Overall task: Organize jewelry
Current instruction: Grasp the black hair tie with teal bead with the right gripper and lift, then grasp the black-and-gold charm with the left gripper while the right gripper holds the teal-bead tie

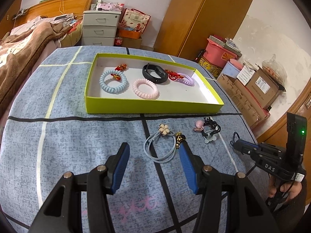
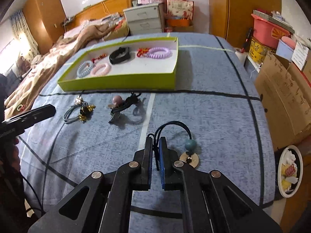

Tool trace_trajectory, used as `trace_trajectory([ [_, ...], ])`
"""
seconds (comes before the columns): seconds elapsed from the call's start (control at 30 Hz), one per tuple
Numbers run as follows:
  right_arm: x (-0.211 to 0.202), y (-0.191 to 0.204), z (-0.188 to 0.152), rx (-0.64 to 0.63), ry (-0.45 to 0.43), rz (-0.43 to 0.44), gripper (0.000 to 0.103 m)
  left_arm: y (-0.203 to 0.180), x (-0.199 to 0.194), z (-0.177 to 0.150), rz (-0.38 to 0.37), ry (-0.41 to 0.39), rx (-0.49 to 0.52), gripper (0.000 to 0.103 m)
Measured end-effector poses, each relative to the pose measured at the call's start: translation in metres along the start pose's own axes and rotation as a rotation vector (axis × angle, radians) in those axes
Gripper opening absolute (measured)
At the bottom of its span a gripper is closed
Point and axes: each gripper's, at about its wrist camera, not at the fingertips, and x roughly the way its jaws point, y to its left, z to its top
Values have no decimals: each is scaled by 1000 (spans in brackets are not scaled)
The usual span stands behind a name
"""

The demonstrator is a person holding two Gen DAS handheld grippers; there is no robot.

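Left wrist view: the left gripper (image 1: 153, 153) hung over the desk (image 1: 77, 136) with its jaws wide apart and empty, the grey hair tie (image 1: 160, 147) with a flower charm lying just ahead between them. Farther back sat the green tray (image 1: 155, 106), holding a blue coil tie (image 1: 113, 82), a pink coil tie (image 1: 145, 88), a black band (image 1: 155, 73), a purple coil tie (image 1: 186, 79) and small red knots. The right gripper (image 1: 238, 144) showed at the desk's right edge.

Right wrist view: the right gripper (image 2: 155, 145) had its jaws nearly together around the cord of a dark hair tie (image 2: 175, 128) with a teal bead, which rested on the desk. Whether the pads pressed it I cannot tell. The step looked like picking this tie; next it likely needs lifting and carrying to the tray (image 2: 120, 81).
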Motion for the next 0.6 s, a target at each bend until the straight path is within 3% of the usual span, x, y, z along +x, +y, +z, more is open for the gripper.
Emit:
trace_trajectory([
  [0.07, 0, 4, 0, -40, -1, -11, 19, -2, 3, 1, 0, 5, 2, 55],
  [0.13, 3, 6, 1, -52, 3, 0, 45, -4, 5, 1, -1, 10, 7, 55],
  [0.17, 5, 8, 1, -57, 6, 19, 50, -5, 6, 1, 2, 14, 10, 55],
  [0.43, 19, 14, 2, -90, 20, -57, 51, -28, 13, 3, 9, 30, 102, 55],
  [0.5, 18, 13, 1, -95, 15, -79, 45, -36, 17, 4, 15, 36, 126, 55],
  [0.57, 16, 10, 0, -88, 7, -90, 24, -42, 21, 5, 20, 37, 144, 55],
  [0.6, 15, 9, 0, -78, 5, -89, 7, -45, 23, 5, 30, 43, 154, 55],
])
